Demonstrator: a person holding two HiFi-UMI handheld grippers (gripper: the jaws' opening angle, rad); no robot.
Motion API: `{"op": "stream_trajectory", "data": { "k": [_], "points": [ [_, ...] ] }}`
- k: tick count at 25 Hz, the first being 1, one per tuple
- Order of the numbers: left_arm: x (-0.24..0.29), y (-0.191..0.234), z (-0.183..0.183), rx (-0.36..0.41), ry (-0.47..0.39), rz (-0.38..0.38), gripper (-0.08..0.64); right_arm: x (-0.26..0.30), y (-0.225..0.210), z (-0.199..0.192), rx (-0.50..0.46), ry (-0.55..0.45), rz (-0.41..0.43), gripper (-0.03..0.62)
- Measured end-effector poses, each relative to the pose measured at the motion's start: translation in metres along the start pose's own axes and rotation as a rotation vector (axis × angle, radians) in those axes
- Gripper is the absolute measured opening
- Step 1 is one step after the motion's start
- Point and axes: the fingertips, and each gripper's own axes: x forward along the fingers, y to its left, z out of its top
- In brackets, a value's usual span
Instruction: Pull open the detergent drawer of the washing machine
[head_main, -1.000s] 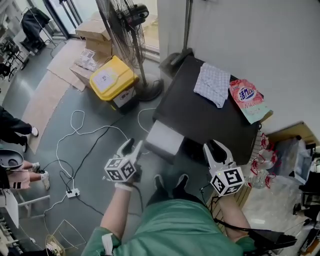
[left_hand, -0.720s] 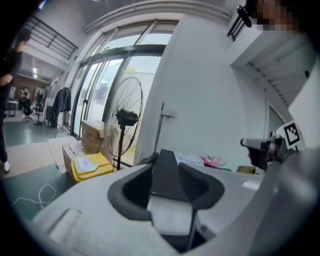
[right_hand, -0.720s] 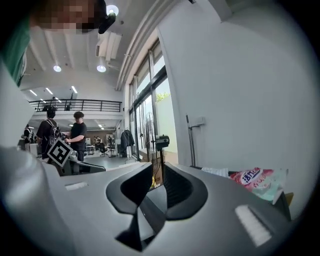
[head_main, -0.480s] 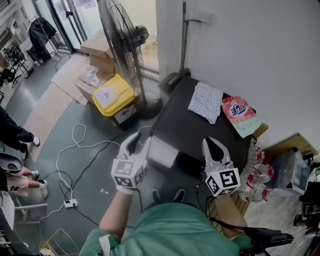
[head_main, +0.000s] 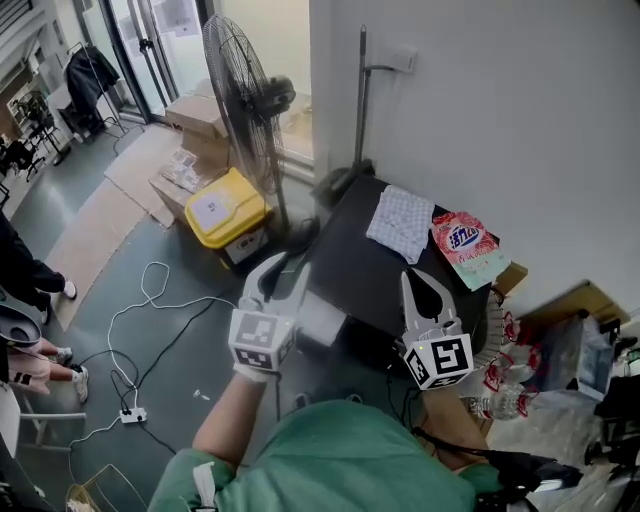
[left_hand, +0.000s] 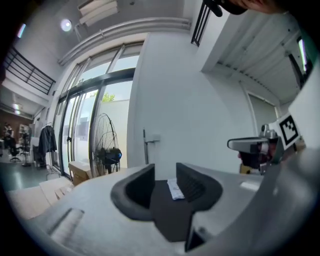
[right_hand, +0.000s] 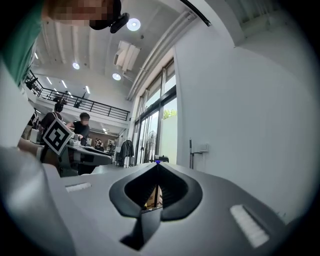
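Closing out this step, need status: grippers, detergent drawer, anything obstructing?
Left gripper open, right gripper shut, both just closing, empty. Pale grey detergent drawer juts out of black-topped washing machine. Nothing seen blocking it.

left hand-held gripper (head_main: 283, 268) and right hand-held gripper (head_main: 416, 284) just closing, empty.

The washing machine (head_main: 375, 262) shows only its dark top at centre; its front is hidden. A person (head_main: 18, 262) at the left edge is cut off, and the print on the pink bag (head_main: 464, 247) is illegible.
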Motion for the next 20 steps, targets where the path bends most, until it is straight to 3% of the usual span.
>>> {"op": "stream_trajectory", "data": {
  "k": [10, 20],
  "points": [
    [0.008, -0.025, -0.001, 0.021, 0.007, -0.035, 0.123, 0.003, -0.005, -0.006, -0.038, 0.024, -0.005, 0.005],
    [0.008, -0.024, 0.0, 0.041, 0.018, -0.011, 0.118, -0.001, -0.007, -0.009, -0.059, 0.023, 0.004, 0.005]
  ]
}}
